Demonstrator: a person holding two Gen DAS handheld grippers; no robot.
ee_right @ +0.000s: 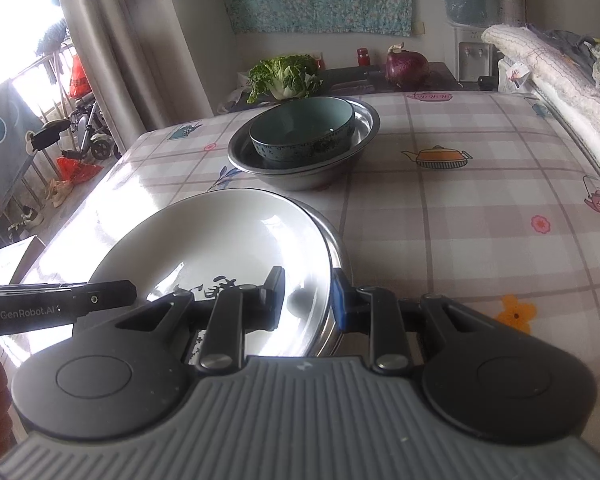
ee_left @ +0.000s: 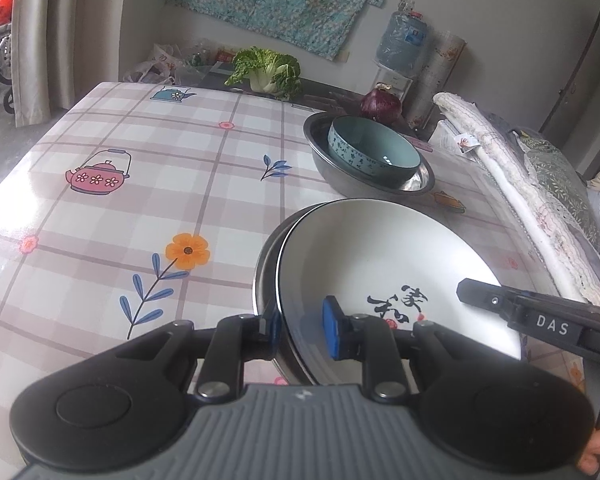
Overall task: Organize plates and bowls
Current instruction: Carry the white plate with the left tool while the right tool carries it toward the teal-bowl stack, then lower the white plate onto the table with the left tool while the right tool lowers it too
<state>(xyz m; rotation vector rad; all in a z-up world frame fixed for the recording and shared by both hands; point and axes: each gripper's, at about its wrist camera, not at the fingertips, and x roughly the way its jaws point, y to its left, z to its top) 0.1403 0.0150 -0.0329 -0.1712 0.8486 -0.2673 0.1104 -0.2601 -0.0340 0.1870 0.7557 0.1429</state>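
I carry the white plate (ee_left: 380,264) and the steel plate (ee_left: 266,264) beneath above the bench (ee_left: 100,216), both grippers' jaws nearly closed on opposite rims; uneven pull could slide the stack loose.

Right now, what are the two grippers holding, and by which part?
Both hold the stacked plates by the rim: left gripper on one side, right gripper on the opposite side.
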